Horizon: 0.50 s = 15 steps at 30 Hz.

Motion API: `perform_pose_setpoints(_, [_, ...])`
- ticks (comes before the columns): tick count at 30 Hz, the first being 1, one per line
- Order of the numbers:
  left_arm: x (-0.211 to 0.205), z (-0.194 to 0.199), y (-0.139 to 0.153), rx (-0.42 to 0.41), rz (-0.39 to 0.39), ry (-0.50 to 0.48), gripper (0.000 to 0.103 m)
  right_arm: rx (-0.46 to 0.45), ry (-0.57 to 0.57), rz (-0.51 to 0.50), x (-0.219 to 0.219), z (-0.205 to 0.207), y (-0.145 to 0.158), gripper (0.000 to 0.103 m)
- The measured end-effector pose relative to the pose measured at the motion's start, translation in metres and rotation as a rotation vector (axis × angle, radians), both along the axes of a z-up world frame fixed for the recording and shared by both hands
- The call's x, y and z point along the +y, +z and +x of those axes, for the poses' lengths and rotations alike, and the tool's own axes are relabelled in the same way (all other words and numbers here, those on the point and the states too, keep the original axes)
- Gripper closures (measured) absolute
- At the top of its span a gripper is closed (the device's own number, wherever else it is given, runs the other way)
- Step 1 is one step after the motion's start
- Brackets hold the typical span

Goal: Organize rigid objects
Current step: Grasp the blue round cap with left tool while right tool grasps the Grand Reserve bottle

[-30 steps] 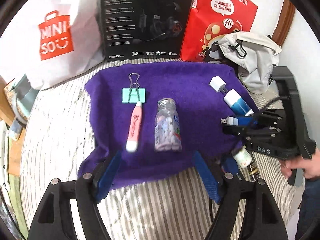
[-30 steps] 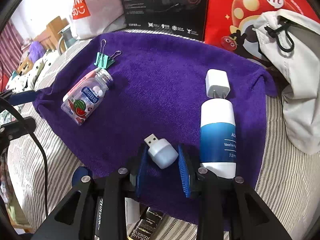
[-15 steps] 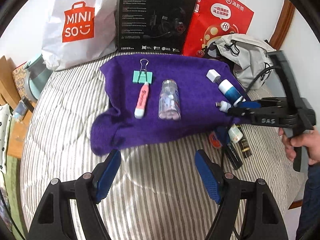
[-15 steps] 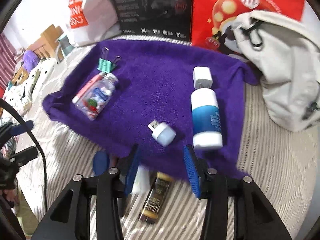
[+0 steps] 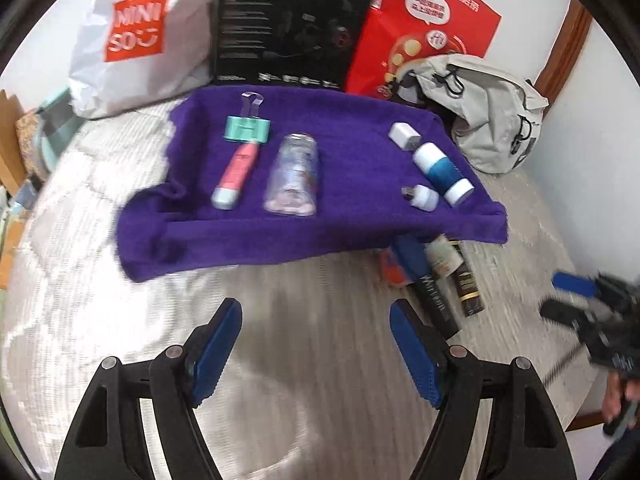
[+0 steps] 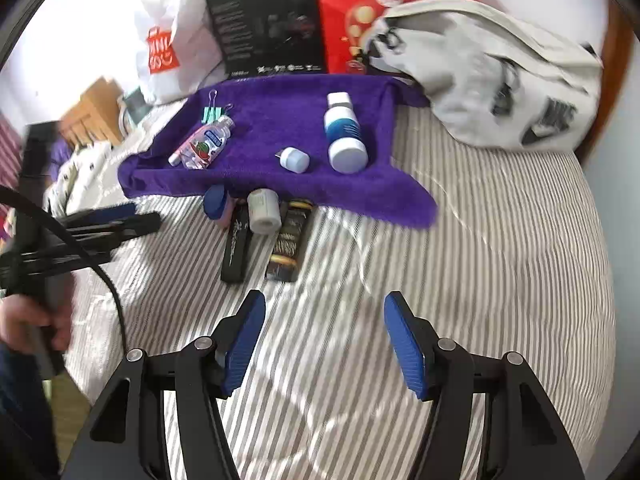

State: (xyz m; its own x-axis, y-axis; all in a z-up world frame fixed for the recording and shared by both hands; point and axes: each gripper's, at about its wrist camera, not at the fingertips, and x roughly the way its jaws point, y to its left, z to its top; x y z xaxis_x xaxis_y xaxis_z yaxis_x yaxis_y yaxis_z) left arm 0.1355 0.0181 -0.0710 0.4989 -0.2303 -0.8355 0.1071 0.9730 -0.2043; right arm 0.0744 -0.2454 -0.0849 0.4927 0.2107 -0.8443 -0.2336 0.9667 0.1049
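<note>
A purple towel (image 5: 340,148) (image 6: 280,120) lies on the striped bed. On it rest a green binder clip (image 5: 246,129), a pink pen (image 5: 236,174), a clear candy bottle (image 5: 294,178) (image 6: 204,146), a white charger cube (image 5: 404,135), a blue-and-white bottle (image 5: 442,172) (image 6: 345,136) and a small USB light (image 5: 424,197) (image 6: 294,159). Off the towel's near edge lie a blue cap (image 6: 215,200), a white jar (image 6: 262,211) and two dark flat packs (image 6: 290,240). My left gripper (image 5: 316,344) and right gripper (image 6: 324,340) both stand open and empty, well back over the bedsheet.
A white shopping bag (image 5: 132,36), a black headset box (image 5: 292,24) and a red paper bag (image 5: 424,28) stand behind the towel. A grey backpack (image 5: 488,116) (image 6: 500,80) lies at the right. A hand (image 6: 32,324) holds the other gripper's handle.
My right gripper let go of the USB light, which now lies on the towel beside the blue-and-white bottle. Both grippers drew back toward the bed's near side.
</note>
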Motion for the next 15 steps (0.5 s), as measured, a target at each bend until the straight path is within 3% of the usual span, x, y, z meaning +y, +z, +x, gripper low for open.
perform_pose_setpoints(3, [-0.025,0.01,-0.011,0.04,-0.007,-0.039,0.028,0.013,-0.031,0.024,-0.013,-0.013,-0.002,0.04])
perform_pose_setpoints(6, [-0.043,0.015,-0.014,0.024,0.018,-0.054,0.028,0.026,-0.044,0.027,-0.019,-0.021,-0.005,0.04])
perform_pose_setpoints(15, [-0.057,0.037,-0.028,0.049,0.018,-0.034,0.03,0.052,-0.048,0.063,-0.027,-0.024,-0.014,0.04])
